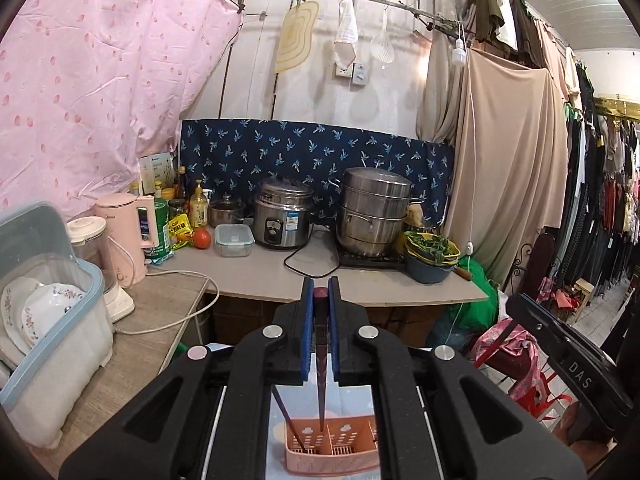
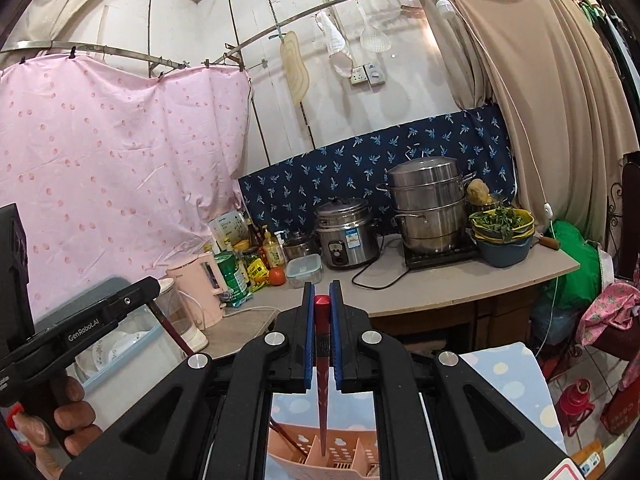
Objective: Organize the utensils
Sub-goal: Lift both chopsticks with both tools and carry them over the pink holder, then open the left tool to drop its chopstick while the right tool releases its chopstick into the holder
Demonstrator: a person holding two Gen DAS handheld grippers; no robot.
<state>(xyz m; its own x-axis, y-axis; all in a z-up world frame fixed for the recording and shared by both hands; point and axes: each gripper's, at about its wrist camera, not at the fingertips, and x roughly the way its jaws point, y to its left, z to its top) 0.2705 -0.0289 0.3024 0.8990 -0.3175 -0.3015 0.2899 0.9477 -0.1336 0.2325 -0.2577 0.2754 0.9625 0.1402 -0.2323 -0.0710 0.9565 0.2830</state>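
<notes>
two wrist views of a utensil-sorting step. the left tool (image 1: 321,292) is clamped on a dark red chopstick (image 1: 321,360), its blue pads pressing the thick upper end while the tapered tip hangs down toward the pink utensil caddy (image 1: 332,454) below. the right tool (image 2: 321,294) is likewise closed on a second red chopstick (image 2: 322,380), held near its square butt, tip aimed at the divided compartments of the same caddy (image 2: 320,460). the caddy rests on a pale blue dotted cloth (image 2: 504,376); another chopstick (image 1: 286,420) already leans in its left compartment. in the right view a hand (image 2: 52,432) grips the handle of the left tool (image 2: 158,280). behind stand the bench (image 1: 280,272) with a rice cooker (image 1: 282,216) and a stacked steamer pot (image 1: 374,212). each chopstick is judged light, rigid and smooth-lacquered, hence prone to swivel or slide between flat pads; a hold on the thicker square section near the butt, as here, gives the firmest seat and leaves the slim tip free to enter a slot. whether either tip has reached the caddy rim is uncertain, since the tool bodies hide much of it.
</notes>
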